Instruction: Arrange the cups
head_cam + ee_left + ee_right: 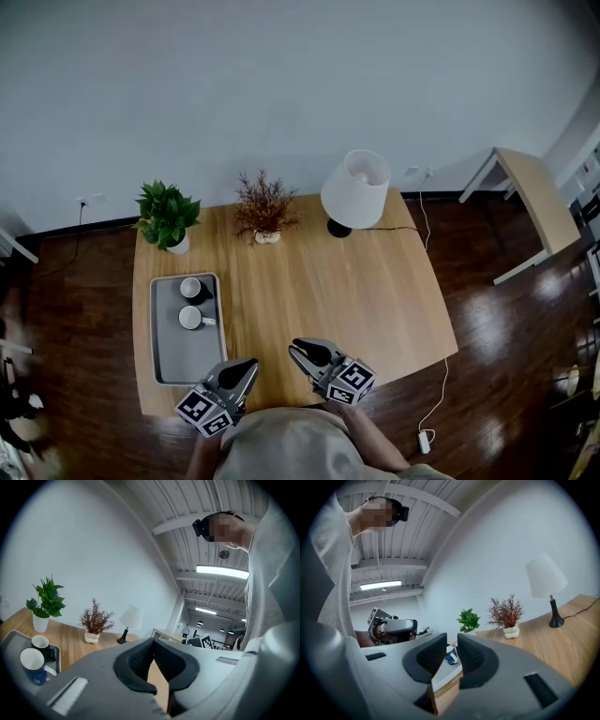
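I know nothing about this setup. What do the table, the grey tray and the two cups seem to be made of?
Table: pale wood or wood-look laminate, with grain lines and a soft matte sheen.
Tray: plain matte grey with a raised rim. It is probably plastic, though painted metal is possible.
Far cup and near cup: dark outside, white inside and glossy, so likely glazed ceramic.

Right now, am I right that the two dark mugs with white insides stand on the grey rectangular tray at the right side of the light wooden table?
Not quite: the grey rectangular tray lies at the left side of the light wooden table, as the head view shows. The two dark mugs with white insides do stand on it.
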`<state>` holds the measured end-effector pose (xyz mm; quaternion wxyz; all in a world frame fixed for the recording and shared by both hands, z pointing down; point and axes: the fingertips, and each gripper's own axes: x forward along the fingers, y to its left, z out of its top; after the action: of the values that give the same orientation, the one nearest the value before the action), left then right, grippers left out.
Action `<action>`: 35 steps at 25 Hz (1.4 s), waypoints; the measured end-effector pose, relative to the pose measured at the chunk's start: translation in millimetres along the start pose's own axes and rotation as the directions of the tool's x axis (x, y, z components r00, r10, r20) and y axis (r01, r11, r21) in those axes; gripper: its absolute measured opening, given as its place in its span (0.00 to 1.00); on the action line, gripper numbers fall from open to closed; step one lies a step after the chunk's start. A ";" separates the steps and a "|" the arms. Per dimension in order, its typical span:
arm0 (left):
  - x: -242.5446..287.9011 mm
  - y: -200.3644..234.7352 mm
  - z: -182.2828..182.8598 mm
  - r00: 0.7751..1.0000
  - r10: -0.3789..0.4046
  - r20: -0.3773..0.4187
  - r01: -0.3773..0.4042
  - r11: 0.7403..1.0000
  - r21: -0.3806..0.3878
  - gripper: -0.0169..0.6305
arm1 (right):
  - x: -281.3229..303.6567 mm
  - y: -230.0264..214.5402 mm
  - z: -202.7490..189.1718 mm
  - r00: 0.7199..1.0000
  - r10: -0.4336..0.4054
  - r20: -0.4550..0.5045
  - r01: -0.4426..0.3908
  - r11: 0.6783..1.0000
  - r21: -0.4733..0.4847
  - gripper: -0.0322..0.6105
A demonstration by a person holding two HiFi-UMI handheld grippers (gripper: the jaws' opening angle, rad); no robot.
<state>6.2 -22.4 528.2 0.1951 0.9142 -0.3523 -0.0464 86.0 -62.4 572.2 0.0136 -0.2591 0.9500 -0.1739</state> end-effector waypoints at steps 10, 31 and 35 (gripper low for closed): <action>-4.6 0.5 2.7 0.999 0.014 0.043 -0.012 1.000 -0.027 0.02 | 12.2 20.6 5.4 0.997 0.074 -0.016 -0.074 0.997 -0.030 0.16; -24.7 21.6 12.6 0.992 0.070 0.104 -0.065 0.997 -0.051 0.02 | 38.8 47.2 18.6 0.988 0.151 -0.040 -0.154 0.986 -0.071 0.16; -30.5 27.7 17.6 0.988 0.088 0.124 -0.082 0.995 -0.055 0.02 | 47.3 52.0 19.2 0.984 0.169 -0.058 -0.174 0.981 -0.082 0.16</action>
<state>-37.9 -26.7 521.1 0.1967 0.8884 -0.4013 -0.1047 21.9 -50.3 539.6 -0.0066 -0.1721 0.9754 -0.1373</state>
